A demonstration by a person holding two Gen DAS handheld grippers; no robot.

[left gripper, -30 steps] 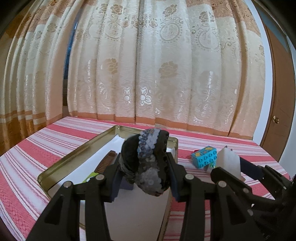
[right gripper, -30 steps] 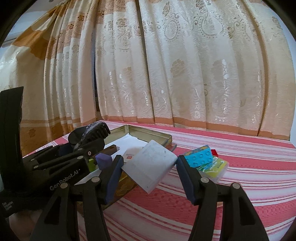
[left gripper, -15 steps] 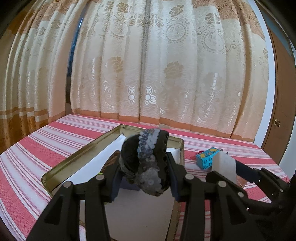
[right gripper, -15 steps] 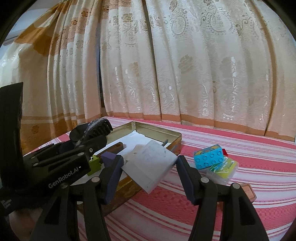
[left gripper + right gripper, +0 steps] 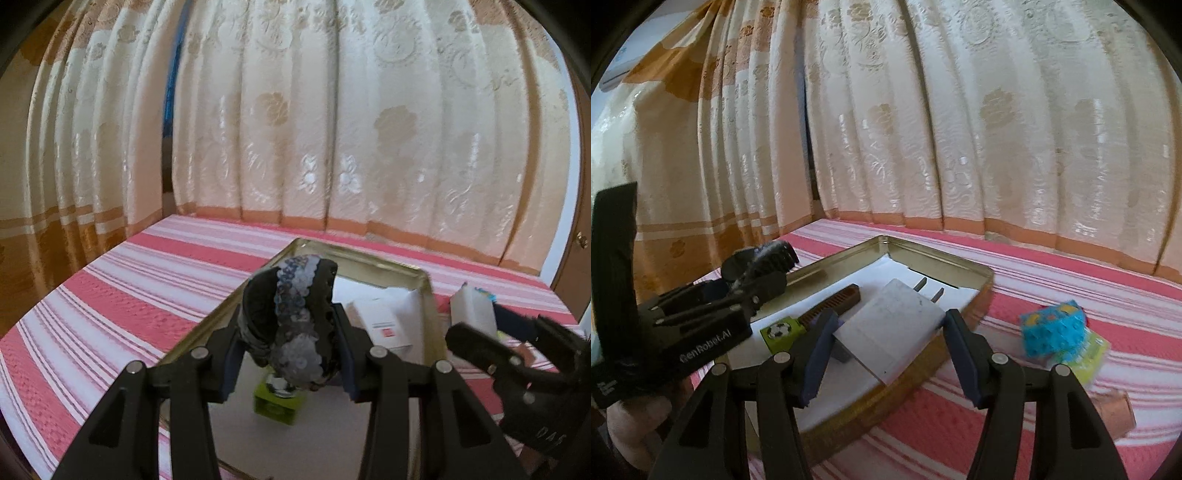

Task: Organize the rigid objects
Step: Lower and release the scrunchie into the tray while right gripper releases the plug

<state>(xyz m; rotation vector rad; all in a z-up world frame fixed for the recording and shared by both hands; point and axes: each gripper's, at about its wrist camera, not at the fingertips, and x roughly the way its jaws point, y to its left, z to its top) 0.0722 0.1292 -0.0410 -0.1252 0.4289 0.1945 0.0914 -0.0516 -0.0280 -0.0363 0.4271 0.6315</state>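
Tray: a gold metal tray is set on the red-and-white striped cloth, lined with white paper.
Tray contents: a brown comb, a green block with a football print and a white card with a red mark are seen inside; a small grey piece lies near the right gripper's left finger.
Left gripper: the left gripper is closed on a black hair clip with grey sequins, which is held above the near part of the tray, over the green block.
Right gripper: the right gripper is closed on a white charger plug, tilted, with its 2 prongs pointed toward the far right; it is held over the tray's right wall.
Hidden or unclear: the clip's lower end is covered by the fingers; the green block is partly covered by the clip in the left view; both views are blurred by motion.
Outside the tray: a blue studded block rests on a yellow-green packet, right of the tray; a brownish flat item is cut off by the right finger.
Background: a cream floral curtain hangs behind the far edge; a wooden door with a knob is seen at the far right.
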